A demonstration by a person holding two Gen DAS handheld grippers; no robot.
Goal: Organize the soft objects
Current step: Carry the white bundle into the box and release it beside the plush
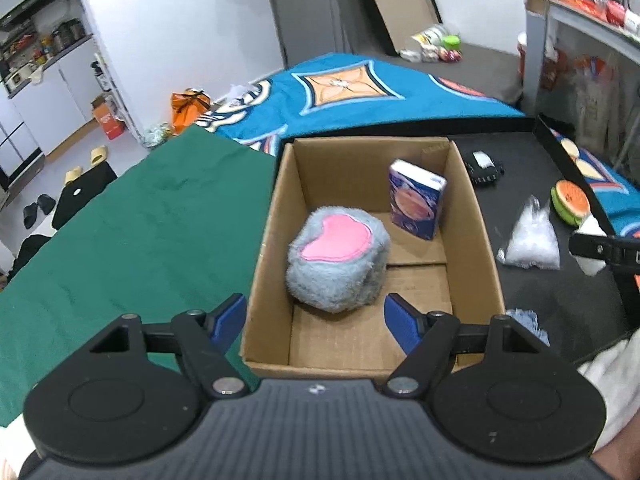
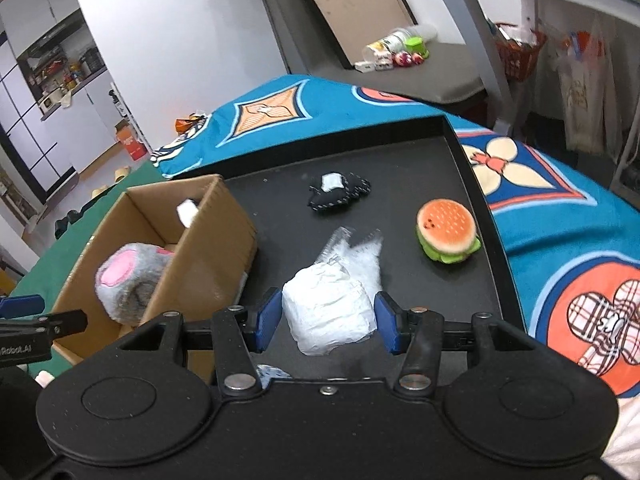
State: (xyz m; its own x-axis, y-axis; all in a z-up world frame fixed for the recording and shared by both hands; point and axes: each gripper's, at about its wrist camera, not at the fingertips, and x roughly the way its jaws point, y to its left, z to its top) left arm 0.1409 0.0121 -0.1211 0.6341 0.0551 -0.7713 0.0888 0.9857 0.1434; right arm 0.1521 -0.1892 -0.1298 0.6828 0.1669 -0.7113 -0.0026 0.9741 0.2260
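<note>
A cardboard box (image 1: 476, 216) holds a grey plush cube with a pink heart (image 1: 338, 258) and a blue tissue pack (image 1: 416, 204). My left gripper (image 1: 316, 322) is open and empty just above the box's near end. My right gripper (image 2: 328, 322) has its jaws on both sides of a white soft bundle (image 2: 328, 312) and holds it above the black tray (image 2: 400, 168). A clear plastic bag (image 2: 358, 250), a plush burger (image 2: 446, 230) and a black soft item (image 2: 338, 194) lie on the tray. The box (image 2: 208, 256) and plush cube (image 2: 128, 284) also show in the right wrist view.
A green cloth (image 1: 140, 224) lies left of the box. A blue patterned blanket (image 2: 560, 240) surrounds the tray. A grey-blue scrap (image 1: 524, 320) lies near the box's right front corner. A shelf frame (image 2: 472, 20) stands at the back right.
</note>
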